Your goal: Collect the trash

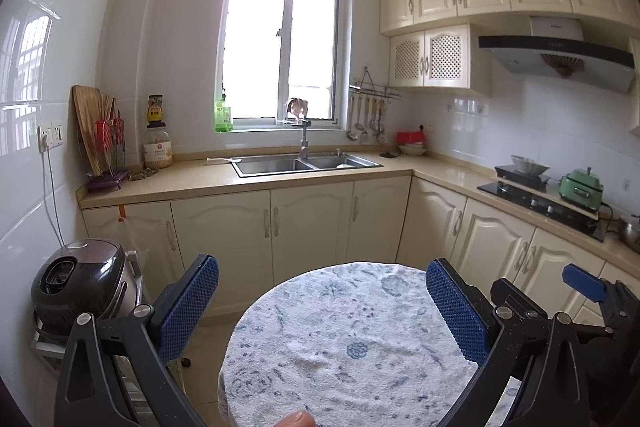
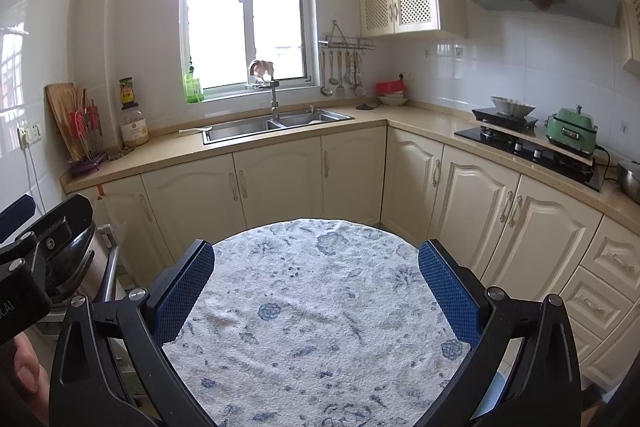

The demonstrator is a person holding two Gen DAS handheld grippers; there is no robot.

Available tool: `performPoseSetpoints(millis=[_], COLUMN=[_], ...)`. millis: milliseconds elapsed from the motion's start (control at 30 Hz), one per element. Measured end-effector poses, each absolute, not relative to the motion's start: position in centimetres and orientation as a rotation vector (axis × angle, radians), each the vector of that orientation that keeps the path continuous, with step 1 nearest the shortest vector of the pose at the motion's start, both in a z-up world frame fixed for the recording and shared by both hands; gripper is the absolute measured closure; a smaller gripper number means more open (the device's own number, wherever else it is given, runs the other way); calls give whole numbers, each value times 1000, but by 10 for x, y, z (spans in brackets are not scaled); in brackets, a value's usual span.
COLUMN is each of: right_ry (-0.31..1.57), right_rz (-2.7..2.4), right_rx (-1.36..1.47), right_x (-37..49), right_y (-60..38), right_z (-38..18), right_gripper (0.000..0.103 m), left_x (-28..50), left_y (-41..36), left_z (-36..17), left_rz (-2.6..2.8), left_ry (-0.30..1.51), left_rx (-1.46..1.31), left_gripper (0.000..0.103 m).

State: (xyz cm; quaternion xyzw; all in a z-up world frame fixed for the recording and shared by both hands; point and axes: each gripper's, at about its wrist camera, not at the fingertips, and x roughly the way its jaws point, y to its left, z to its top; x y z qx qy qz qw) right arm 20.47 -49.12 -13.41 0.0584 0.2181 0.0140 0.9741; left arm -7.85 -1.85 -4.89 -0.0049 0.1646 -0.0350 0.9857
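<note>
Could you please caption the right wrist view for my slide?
Open right gripper hovers over a round cloth-covered table, facing kitchen sink and window.

Only candidate I can make out for taking trash: a thin, see-through plastic bag (image 1: 135, 241) hanging from an orange hook (image 1: 121, 212) clipped to the counter edge, far left. It droops flat against the leftmost cabinet door; I can't tell its contents or whether the mouth is open. From the right wrist view, same bag (image 2: 113, 217), same hook (image 2: 100, 189), partly hidden low down. In front of me is a round table (image 1: 352, 339) under a white cloth with blue flower print, slightly wrinkled near centre.
</note>
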Motion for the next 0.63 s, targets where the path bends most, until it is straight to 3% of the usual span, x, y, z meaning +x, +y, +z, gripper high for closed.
performPoseSetpoints(millis=[633], right_ry=[440], right_rz=[28], right_rx=[114], right_x=[204], right_y=[-487], right_z=[-130], right_gripper=[0], left_x=[-73], left_y=[-22], left_z=[-67], left_rz=[-90], left_ry=[302], left_rx=[-37], left_gripper=[1])
